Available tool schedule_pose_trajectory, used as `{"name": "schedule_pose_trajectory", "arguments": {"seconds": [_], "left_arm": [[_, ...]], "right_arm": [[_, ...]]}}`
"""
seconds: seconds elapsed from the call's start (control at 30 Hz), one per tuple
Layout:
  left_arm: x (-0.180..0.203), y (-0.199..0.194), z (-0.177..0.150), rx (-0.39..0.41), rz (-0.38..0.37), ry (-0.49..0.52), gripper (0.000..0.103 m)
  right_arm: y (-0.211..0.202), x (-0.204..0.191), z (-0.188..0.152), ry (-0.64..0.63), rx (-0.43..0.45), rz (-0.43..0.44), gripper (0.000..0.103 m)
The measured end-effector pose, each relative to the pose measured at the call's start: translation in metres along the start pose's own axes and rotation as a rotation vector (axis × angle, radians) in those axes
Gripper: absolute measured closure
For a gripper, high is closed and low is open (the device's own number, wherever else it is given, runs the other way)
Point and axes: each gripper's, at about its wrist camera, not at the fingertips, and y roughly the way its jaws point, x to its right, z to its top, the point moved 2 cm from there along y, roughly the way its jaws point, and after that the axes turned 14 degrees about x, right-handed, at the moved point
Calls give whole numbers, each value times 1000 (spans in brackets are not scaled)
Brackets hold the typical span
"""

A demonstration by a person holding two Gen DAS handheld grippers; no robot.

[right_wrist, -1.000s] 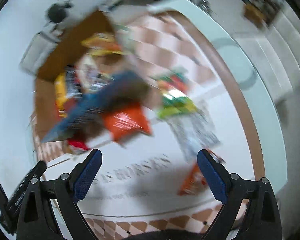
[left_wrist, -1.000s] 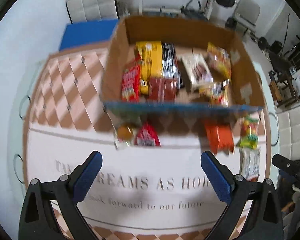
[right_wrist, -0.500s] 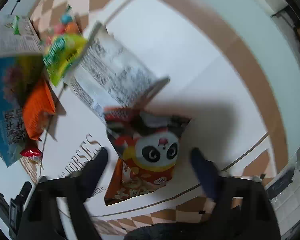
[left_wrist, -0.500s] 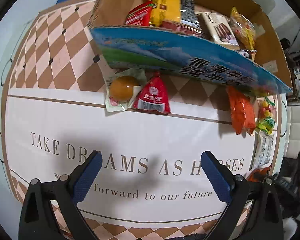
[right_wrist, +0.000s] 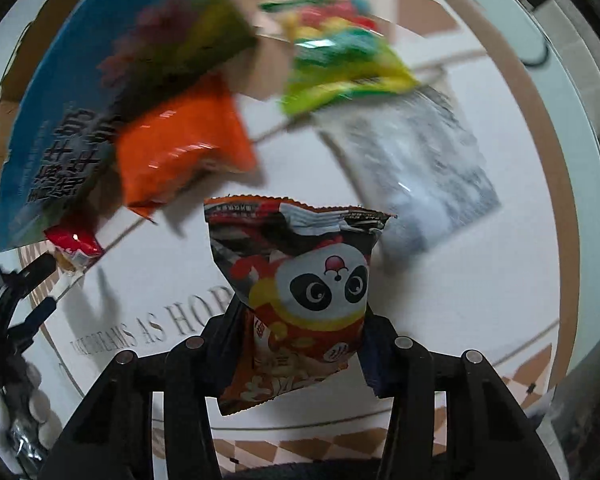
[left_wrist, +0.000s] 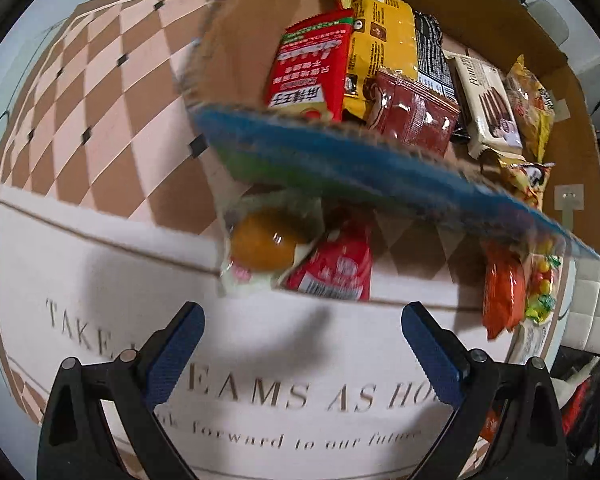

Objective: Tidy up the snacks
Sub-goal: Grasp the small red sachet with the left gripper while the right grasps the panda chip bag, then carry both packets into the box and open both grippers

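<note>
A red-and-black panda snack bag stands between the fingers of my right gripper. The jaws are closing and the pads pinch its lower half. My left gripper hangs open over the lettered tablecloth with nothing between its fingers. Just beyond it lie a packed brown egg and a small red packet, under the blue flap of the cardboard box. Several snacks fill the box, among them a red pack and a yellow one.
On the cloth by the box lie an orange packet, a green candy bag and a silver printed packet. The box flap overhangs them at the left. The round table's edge curves along the right.
Both grippers have come down toward the table. The right one dropped over the panda bag and its jaws went from wide apart to pinching it. The left stayed open.
</note>
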Motion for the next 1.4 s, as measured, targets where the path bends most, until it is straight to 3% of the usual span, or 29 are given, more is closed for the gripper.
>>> {"name": "schedule_pose_trajectory", "arguments": {"seconds": [0.13,0.33,0.37,0.5,0.6,0.87,1.2,1.33,1.4], "left_arm": [[7,19,8,-18,-10,14,3],[15,33,18,1,22,53,18],[15,32,18,9,26,58,23],[13,25,9,23,19,71,57],[12,21,-1,11,8,73,72],[3,13,-32,-26,-2,57,74],[-6,34,-54,-112,-19,36,56],[-2,29,-71,-81,18,72,55],[2,28,-76,-61,31,85,60]], "right_arm": [[1,-21,9,-40,19,-7,51],[2,-40,24,-69,39,-3,52],[1,-43,25,-72,43,-2,52],[-5,-49,28,-86,53,8,52],[-9,-53,27,-92,54,19,52],[-27,-48,28,-116,67,43,52],[-29,-46,22,-130,72,51,52],[-26,-45,20,-133,68,46,52],[-26,-45,19,-133,67,46,52]]}}
